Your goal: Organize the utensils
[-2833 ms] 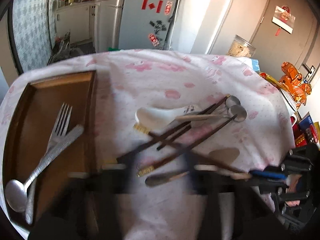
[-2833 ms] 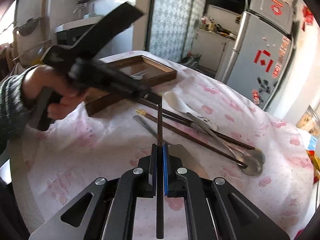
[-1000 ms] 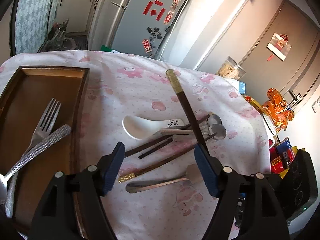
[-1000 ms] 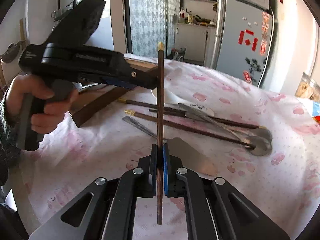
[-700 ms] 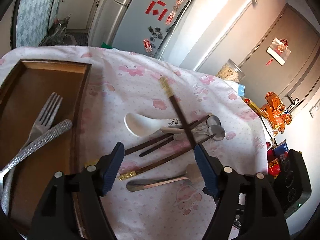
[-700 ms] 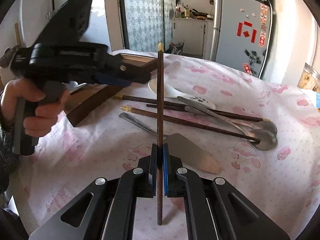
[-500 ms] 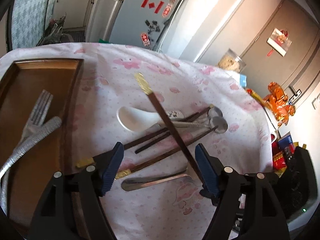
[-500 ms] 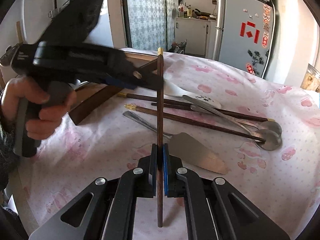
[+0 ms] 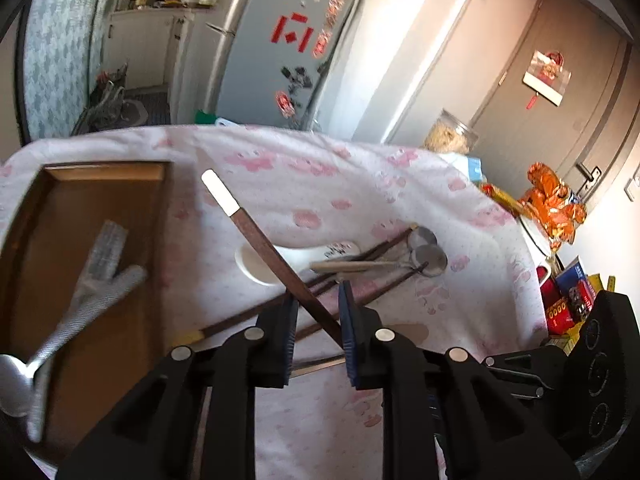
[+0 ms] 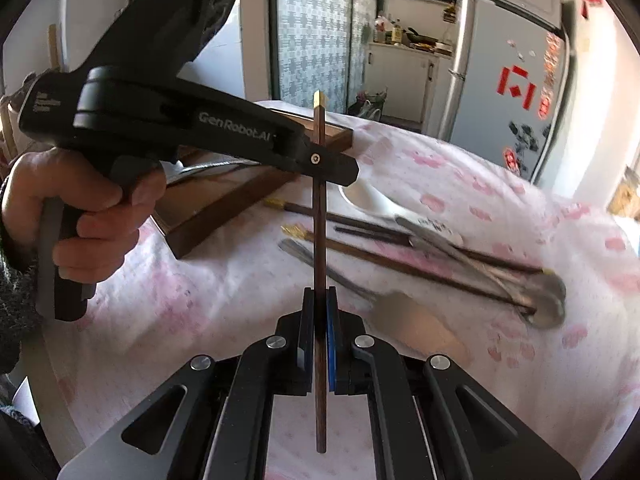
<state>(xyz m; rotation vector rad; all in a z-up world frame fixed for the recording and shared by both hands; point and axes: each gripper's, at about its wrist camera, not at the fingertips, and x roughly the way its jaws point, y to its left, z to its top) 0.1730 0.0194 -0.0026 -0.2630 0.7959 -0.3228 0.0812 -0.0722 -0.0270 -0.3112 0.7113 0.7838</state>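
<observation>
Chopstick point(image 10: 320, 240) clenched upright in jaws of right gripper point(image 10: 319, 320) above worktop point(image 10: 200, 300), jaws of left gripper point(image 9: 316, 312), wide a moment ago, closing around its upper half without pressing yet, handover likely begun, leftover utensils point(image 10: 400, 236) and tray point(image 9: 160, 240) beyond.

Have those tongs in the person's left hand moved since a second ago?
Yes. In the right wrist view, the left tongs have slid rightward from beside the wooden tray to the chopstick, and their jaws are closing around it.

Dark chopstick point(image 10: 319, 240) upright, seemingly gold-tipped
</observation>
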